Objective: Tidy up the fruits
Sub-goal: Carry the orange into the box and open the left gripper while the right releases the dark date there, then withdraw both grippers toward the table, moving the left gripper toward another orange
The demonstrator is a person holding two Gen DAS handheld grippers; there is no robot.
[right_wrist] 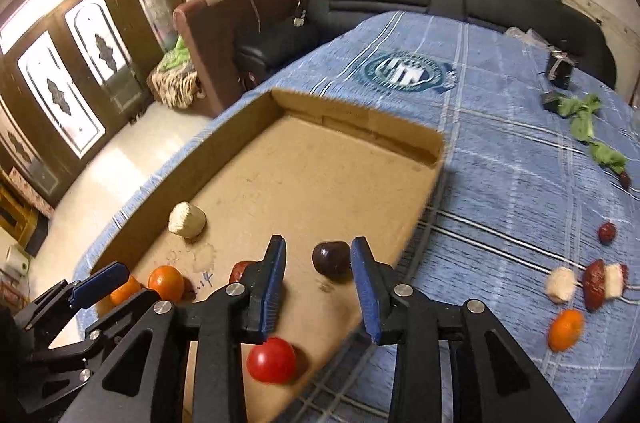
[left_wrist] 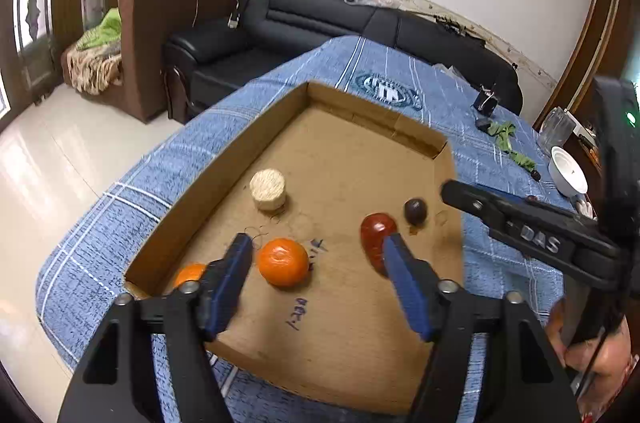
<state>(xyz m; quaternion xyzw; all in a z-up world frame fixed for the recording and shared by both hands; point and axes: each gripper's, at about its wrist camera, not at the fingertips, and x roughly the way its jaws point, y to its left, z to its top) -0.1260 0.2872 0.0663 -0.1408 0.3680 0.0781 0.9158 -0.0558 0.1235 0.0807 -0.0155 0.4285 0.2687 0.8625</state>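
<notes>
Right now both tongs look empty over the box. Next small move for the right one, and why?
Probably swing the right tongs out toward the orange fruit lying on the blue checked cloth. The tongs stand open with nothing pressed between them, the dark round plum already sits inside the shallow cardboard box, and that orange looks like the nearest loose fruit.

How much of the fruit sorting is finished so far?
Partly done. Inside the cardboard tray lie an orange, a dark plum and a red tomato. Both the left gripper and right gripper are open, holding nothing. Another orange and skewered pieces wait on the cloth.
</notes>
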